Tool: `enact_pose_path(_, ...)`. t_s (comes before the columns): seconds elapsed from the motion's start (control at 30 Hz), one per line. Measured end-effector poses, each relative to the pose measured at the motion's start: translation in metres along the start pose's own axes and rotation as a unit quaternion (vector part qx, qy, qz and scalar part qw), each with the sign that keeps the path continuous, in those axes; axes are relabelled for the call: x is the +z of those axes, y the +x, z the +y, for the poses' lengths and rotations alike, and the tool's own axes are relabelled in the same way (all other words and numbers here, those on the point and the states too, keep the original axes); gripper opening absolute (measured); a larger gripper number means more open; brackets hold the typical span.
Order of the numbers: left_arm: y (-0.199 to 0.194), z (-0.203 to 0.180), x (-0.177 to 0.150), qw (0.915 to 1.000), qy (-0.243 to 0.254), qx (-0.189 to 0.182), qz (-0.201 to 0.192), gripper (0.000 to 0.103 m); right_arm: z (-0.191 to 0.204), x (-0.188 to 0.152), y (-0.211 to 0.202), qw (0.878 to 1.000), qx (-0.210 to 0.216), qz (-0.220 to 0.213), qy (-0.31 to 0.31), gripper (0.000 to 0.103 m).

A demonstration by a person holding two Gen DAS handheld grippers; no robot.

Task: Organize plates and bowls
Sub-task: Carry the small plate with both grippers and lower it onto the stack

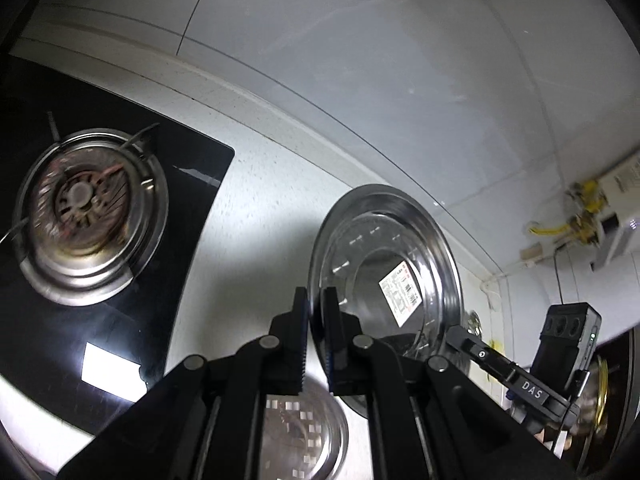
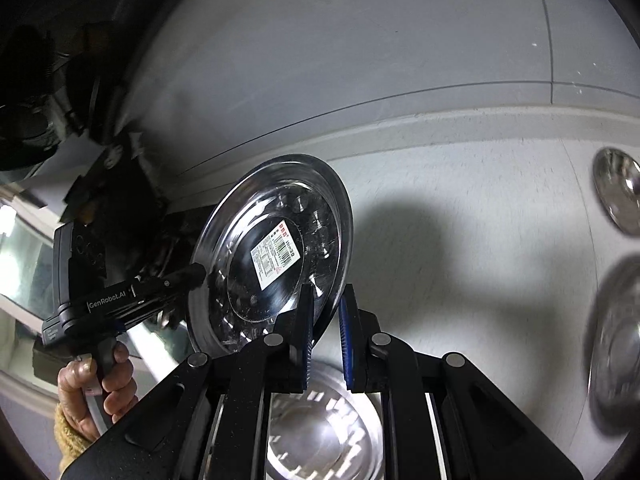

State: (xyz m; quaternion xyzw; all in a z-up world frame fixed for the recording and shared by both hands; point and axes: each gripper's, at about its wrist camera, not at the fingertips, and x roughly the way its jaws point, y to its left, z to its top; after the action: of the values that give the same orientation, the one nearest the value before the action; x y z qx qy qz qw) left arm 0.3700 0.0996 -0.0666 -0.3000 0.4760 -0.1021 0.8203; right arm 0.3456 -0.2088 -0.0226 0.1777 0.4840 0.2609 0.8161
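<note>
Here, your left tool (image 1: pixel 316 312) is clamped on the left rim of the steel plate (image 1: pixel 386 264), held tilted on edge above the desk (image 1: pixel 256 208). It looks light, stiff and slick; grip only the rim. Your right tool (image 2: pixel 325 320) straddles the right rim, pads apart.

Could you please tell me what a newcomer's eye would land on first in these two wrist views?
First, the shiny steel plate, held on edge in mid-air above the white counter, with a barcode sticker at its centre. The left gripper and right gripper each straddle its rim from opposite sides. At far left, a gas burner sits in the black hob.
</note>
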Motion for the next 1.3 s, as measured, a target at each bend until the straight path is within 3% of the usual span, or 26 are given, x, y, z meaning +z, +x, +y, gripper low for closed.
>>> enact_pose_path(0.17, -0.046, -0.008, -0.034, 0.9996, 0.021, -0.016, -0.003, 0.006, 0.017, -0.04, -0.031, 1.0, 0.008, 0.0, -0.003, 0.012)
enact_pose_path(0.37, -0.086, 0.0, -0.071, 0.9991, 0.03, -0.031, 0.0, 0.006, 0.026, -0.078, -0.035, 1.0, 0.007, 0.011, -0.001, 0.012)
enact_pose_path(0.77, -0.027, 0.077, -0.139, 0.9958, -0.028, -0.003, 0.087, 0.006, -0.007, -0.145, 0.029, 0.994, -0.005, 0.099, 0.048, 0.012)
enact_pose_path(0.97, -0.013, 0.091, -0.146, 0.9944, -0.034, 0.013, 0.099, 0.006, -0.009, -0.144, 0.054, 0.991, -0.003, 0.121, 0.06, 0.012)
enact_pose_path(1.3, 0.003, 0.094, -0.15, 0.993, -0.031, 0.033, 0.109, 0.006, -0.031, -0.158, 0.057, 0.99, -0.01, 0.132, 0.057, 0.012)
